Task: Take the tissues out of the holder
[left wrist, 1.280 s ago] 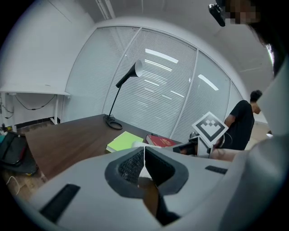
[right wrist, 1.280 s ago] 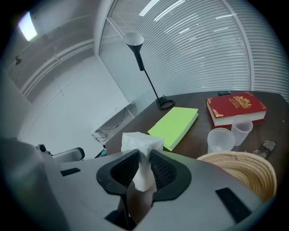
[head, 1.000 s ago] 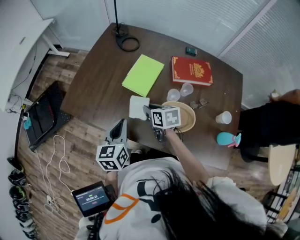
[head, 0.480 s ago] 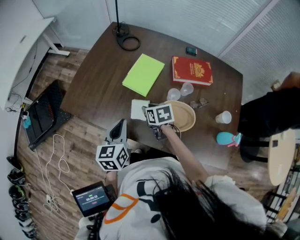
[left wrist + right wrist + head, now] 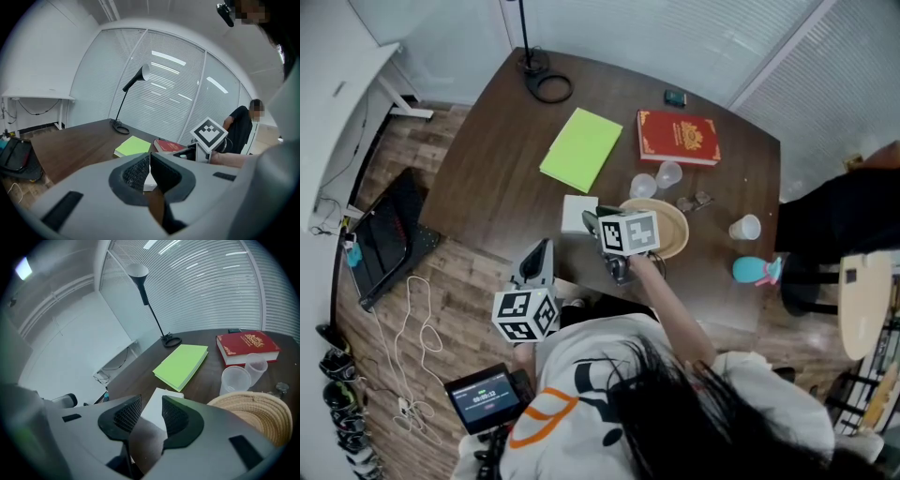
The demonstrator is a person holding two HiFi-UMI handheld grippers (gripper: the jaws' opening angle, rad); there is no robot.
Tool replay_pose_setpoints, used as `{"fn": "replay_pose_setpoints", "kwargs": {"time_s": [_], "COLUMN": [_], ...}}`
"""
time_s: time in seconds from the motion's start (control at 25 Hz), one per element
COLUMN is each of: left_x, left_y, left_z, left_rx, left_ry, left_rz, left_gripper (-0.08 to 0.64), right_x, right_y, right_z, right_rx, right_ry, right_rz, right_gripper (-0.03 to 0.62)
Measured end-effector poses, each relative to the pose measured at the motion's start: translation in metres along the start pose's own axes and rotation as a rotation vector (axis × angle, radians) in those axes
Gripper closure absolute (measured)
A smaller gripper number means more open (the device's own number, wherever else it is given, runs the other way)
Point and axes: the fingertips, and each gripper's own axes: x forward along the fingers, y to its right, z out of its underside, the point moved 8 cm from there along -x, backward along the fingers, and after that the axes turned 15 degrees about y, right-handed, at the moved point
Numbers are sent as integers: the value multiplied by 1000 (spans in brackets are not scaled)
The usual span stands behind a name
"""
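The right gripper [image 5: 151,405] has just been opening its jaws, which stand wide and press on nothing. The white tissues [image 5: 577,213] lie flat on the table [image 5: 487,187] just ahead, seen between the jaws, left of the woven basket [image 5: 253,404]. Farther ahead, the red book [image 5: 246,347] bears gold lettering too small to read. The left gripper [image 5: 149,159] is closed and empty.

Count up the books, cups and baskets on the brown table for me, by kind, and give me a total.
Books: 2, the green book and the red book
Cups: 3, two clear cups and one white cup
Baskets: 1, the woven basket
Total: 6
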Motion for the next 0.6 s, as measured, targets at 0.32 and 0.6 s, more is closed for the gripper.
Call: {"fn": "replay_pose_setpoints", "kwargs": {"time_s": [0.32,0.6], "left_x": [0,-6], "left_y": [6,10], "left_z": [1,5], "left_rx": [7,20], "left_ry": [-22,-57], "left_rz": [67,154], "left_gripper": [555,555], "right_x": [-30,-58], "right_y": [-13,-24], "right_z": [2,11], "right_rx": [0,103], "right_ry": [132,230], "right_rz": [20,19], "right_gripper": [463,463]}}
